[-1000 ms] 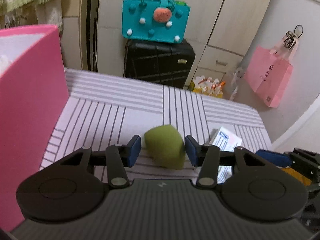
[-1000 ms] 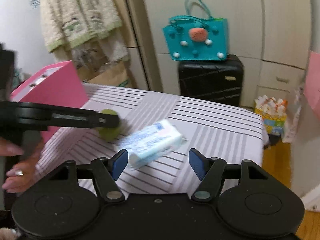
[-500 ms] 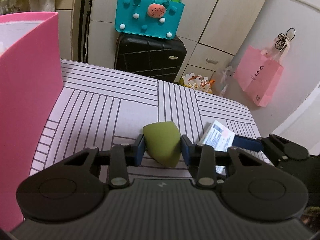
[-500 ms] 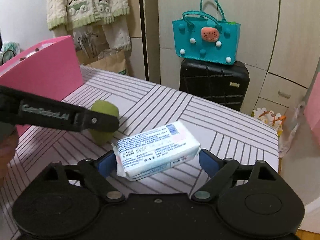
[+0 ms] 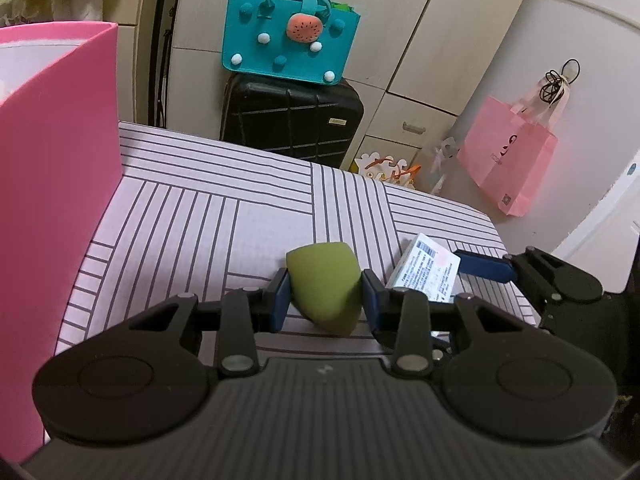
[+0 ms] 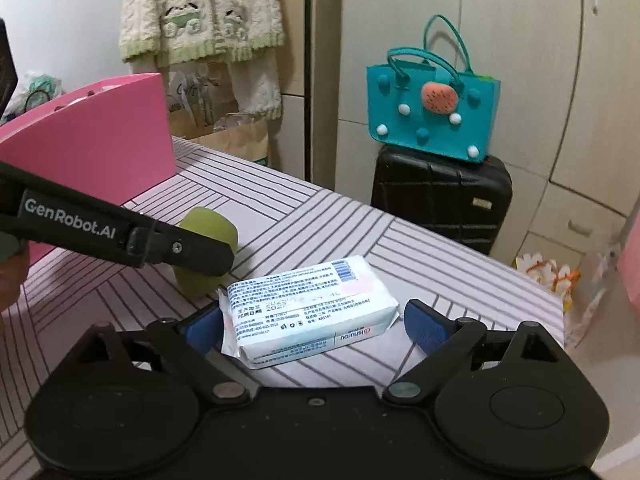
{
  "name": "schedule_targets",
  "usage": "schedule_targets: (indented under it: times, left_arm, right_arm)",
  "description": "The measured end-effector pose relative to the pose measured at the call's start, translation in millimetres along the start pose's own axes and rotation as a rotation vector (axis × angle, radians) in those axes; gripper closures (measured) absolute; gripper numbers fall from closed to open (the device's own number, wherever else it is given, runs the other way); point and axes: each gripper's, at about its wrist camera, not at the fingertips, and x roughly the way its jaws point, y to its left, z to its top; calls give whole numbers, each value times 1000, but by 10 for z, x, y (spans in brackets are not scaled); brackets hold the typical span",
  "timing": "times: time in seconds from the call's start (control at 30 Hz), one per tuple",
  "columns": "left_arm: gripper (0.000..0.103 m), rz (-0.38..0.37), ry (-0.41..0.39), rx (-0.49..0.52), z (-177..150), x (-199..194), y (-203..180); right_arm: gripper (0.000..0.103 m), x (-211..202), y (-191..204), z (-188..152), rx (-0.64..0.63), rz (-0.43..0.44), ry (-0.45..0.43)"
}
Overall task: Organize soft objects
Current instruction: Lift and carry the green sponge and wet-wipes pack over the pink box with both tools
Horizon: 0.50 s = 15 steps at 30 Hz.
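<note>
Left gripper: my blue pads press both sides of the green sponge, clamped on it.
Sponge, look: olive green, matte, teardrop-shaped with one flat cut face.
Sponge, axis: long axis runs near to far; narrow tip towards me, flat face away.
Sponge, place: over the striped table, right of the pink box; whether it touches the cloth I cannot tell.
Right gripper: my fingers stand apart on either side of the tissue pack; left pad at its crimped end, right pad just clear.
Tissue pack, look: white-blue plastic wrap, printed label and barcode upward.
Tissue pack, axis: lies flat, long axis left to right, right end slightly farther.
Tissue pack, place: on the table, just right of the sponge.
</note>
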Motion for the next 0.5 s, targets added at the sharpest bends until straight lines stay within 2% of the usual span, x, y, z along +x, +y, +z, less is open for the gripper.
schedule_targets:
  times: [0.13, 0.33, 0.5]
  left_arm:
    - [67, -11, -15, -6, -41, -36, 13]
    - [67, -53, 7, -16, -97, -113, 21]
    - [67, -44, -37, -19, -246, -189, 17]
  right_arm:
    - [16, -40, 43, -4, 11, -5, -8]
    - [17, -157, 195, -66, -1, -64, -15]
    - [17, -266, 280, -170, 58, -78, -4]
